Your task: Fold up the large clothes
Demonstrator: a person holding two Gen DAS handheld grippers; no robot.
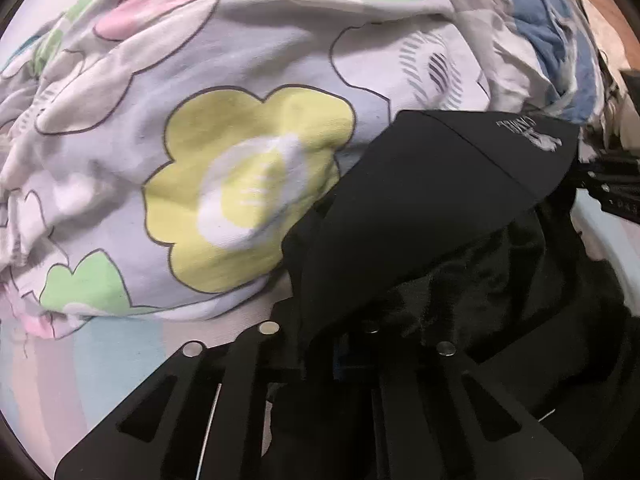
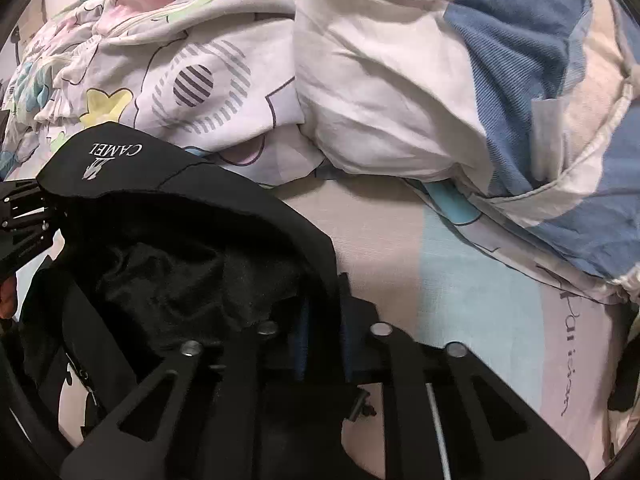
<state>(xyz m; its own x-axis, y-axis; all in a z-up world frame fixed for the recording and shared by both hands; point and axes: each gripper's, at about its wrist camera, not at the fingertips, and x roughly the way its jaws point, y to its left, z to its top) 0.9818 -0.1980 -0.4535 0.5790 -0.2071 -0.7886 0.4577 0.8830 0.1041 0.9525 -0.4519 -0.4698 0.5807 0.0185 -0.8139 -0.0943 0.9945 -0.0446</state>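
Observation:
A black jacket with a white CAMEL logo and a dark fleece lining hangs between both grippers over the bed. My left gripper is shut on the jacket's edge, with fabric pinched between its fingers. In the right wrist view the same jacket fills the lower left, logo upside down. My right gripper is shut on the jacket's other edge. The left gripper's body shows at the far left of that view.
A crumpled flower-print quilt lies behind the jacket. A blue and cream pillow or duvet is piled at the back right. The pastel striped bedsheet lies under everything.

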